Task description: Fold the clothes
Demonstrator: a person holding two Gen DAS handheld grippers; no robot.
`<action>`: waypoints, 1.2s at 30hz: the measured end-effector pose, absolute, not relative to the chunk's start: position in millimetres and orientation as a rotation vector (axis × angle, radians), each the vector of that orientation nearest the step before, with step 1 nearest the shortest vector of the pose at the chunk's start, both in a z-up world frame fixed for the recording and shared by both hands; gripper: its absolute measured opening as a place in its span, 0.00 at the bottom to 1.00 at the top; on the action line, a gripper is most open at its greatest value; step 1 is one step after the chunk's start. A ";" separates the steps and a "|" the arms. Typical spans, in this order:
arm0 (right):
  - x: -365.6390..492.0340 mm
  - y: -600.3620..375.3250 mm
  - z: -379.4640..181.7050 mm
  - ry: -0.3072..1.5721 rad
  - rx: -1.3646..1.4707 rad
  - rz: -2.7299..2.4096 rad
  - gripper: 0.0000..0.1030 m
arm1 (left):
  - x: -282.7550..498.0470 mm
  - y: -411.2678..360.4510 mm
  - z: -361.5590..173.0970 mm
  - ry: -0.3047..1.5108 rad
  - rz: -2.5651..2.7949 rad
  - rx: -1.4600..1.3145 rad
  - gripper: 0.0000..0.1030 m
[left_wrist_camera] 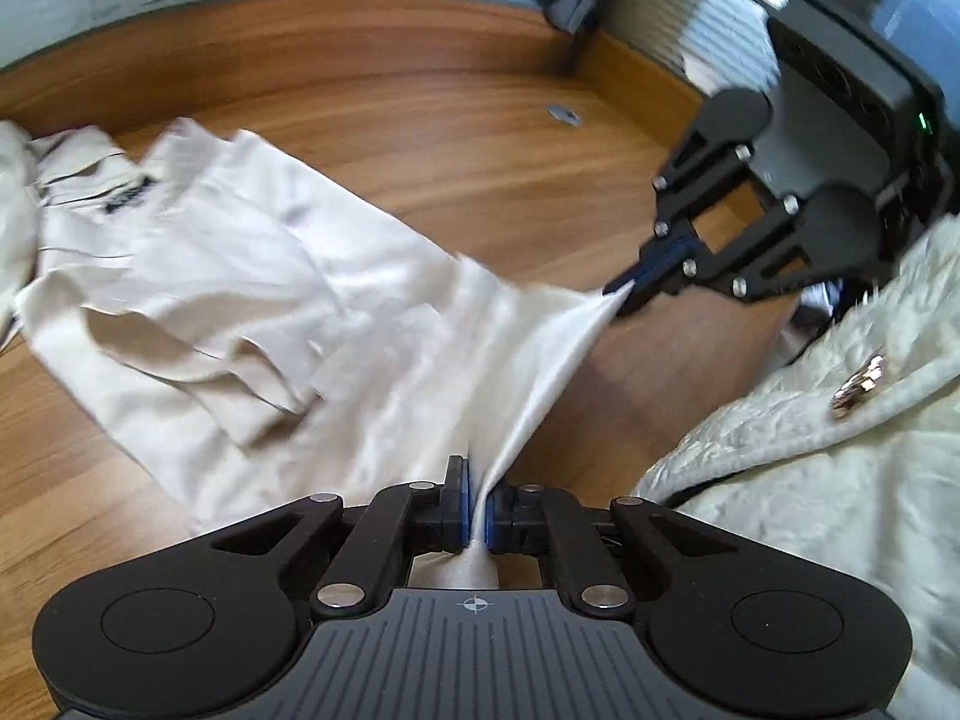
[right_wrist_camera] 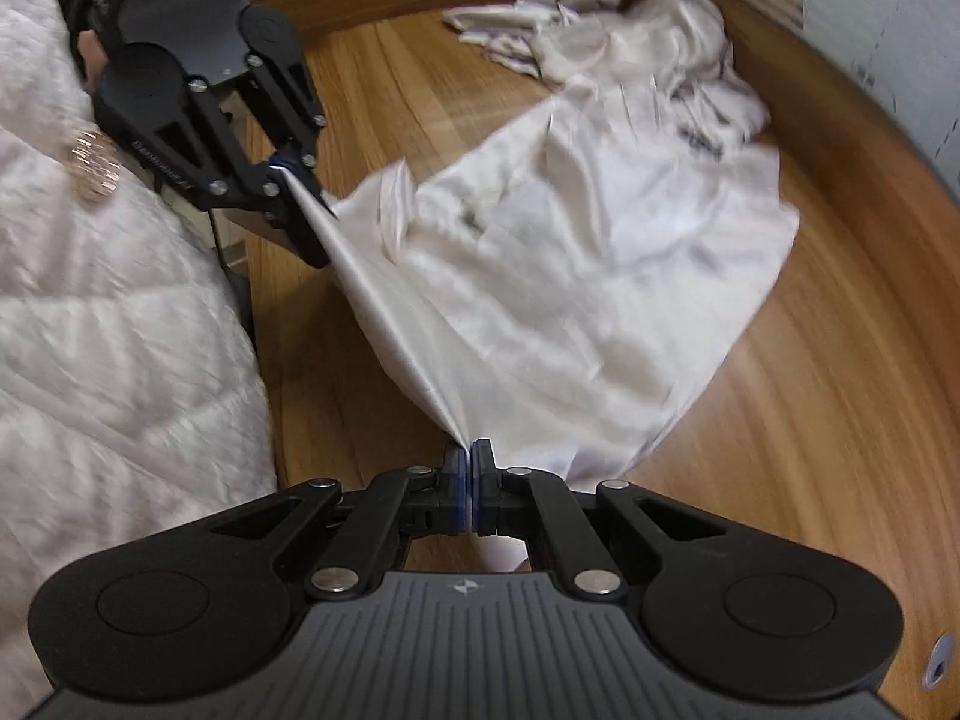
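Left tool [left_wrist_camera: 477,501], right tool [right_wrist_camera: 469,483] — each clamping one shirt [right_wrist_camera: 570,252] hem.

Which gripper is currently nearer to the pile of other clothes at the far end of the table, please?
Hard to call. The left gripper and right gripper both pinch the near edge of the white garment, whose body stretches toward the pile of clothes.

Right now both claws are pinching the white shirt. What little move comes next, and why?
Probably pull the left gripper and right gripper slightly apart. Both are shut on the shirt edge, which looks tight between them, but the rest lies rumpled on the table, so it needs spreading flat before folding.
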State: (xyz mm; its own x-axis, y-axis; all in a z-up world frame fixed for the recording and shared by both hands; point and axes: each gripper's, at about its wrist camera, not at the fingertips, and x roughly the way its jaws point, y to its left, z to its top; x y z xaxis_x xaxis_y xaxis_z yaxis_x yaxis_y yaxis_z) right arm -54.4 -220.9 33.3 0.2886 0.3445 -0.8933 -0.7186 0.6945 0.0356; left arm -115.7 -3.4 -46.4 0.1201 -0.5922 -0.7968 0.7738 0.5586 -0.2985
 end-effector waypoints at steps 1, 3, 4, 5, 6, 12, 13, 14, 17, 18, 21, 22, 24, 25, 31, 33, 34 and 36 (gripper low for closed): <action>-50.6 -217.0 37.2 1.043 -0.425 0.727 0.02 | -107.6 0.5 -43.7 1.041 -0.992 0.194 0.07; -35.3 -213.6 46.0 1.011 -0.440 0.704 0.02 | -93.7 -1.0 -36.1 1.019 -0.956 0.183 0.07; -25.9 -212.7 49.4 0.993 -0.442 0.690 0.02 | -92.1 -1.5 -34.6 1.008 -0.935 0.183 0.07; -15.6 -211.5 51.5 0.978 -0.446 0.677 0.02 | -84.4 -0.9 -33.7 1.001 -0.914 0.182 0.07; -4.9 -209.9 53.0 0.966 -0.453 0.664 0.02 | -75.9 -3.0 -33.2 0.994 -0.890 0.183 0.07; 64.3 -203.4 28.8 0.942 -0.520 0.614 0.02 | -24.2 1.6 -48.1 1.003 -0.763 0.174 0.08; 74.8 -202.6 20.7 0.949 -0.521 0.611 0.02 | -17.6 -1.0 -56.2 1.011 -0.743 0.176 0.08; 84.2 -201.4 11.4 0.960 -0.524 0.608 0.02 | -10.9 -3.6 -64.8 1.018 -0.724 0.179 0.08; 108.2 -196.1 -17.2 0.998 -0.540 0.609 0.02 | 0.7 -10.8 -90.6 1.032 -0.661 0.206 0.16; 114.3 -194.7 -25.9 1.011 -0.546 0.612 0.02 | 3.0 -11.9 -97.3 1.028 -0.644 0.212 0.18; 122.2 -193.0 -45.0 1.028 -0.542 0.622 0.06 | 6.3 -5.2 -111.6 1.014 -0.606 0.175 0.26; 122.8 -193.8 -48.1 1.034 -0.529 0.617 0.06 | 6.9 -1.2 -112.2 1.006 -0.590 0.145 0.30; 120.0 -197.8 -47.5 1.019 -0.498 0.602 0.17 | 7.7 9.6 -102.3 0.989 -0.569 0.084 0.39; 117.6 -200.5 -44.5 1.006 -0.483 0.587 0.23 | 5.4 16.1 -95.3 0.977 -0.559 0.062 0.45; 82.1 -227.6 -11.9 0.933 -0.388 0.529 0.56 | -25.7 52.8 -69.1 0.964 -0.530 0.004 0.60; 66.6 -238.8 -8.7 0.939 -0.350 0.525 0.63 | -41.0 58.4 -72.2 0.990 -0.534 0.005 0.64; 58.4 -243.4 -9.8 0.947 -0.337 0.524 0.65 | -47.3 59.3 -76.1 1.006 -0.540 0.003 0.64; 42.2 -250.0 -16.7 0.976 -0.318 0.528 0.67 | -58.3 59.1 -86.0 1.042 -0.548 0.001 0.65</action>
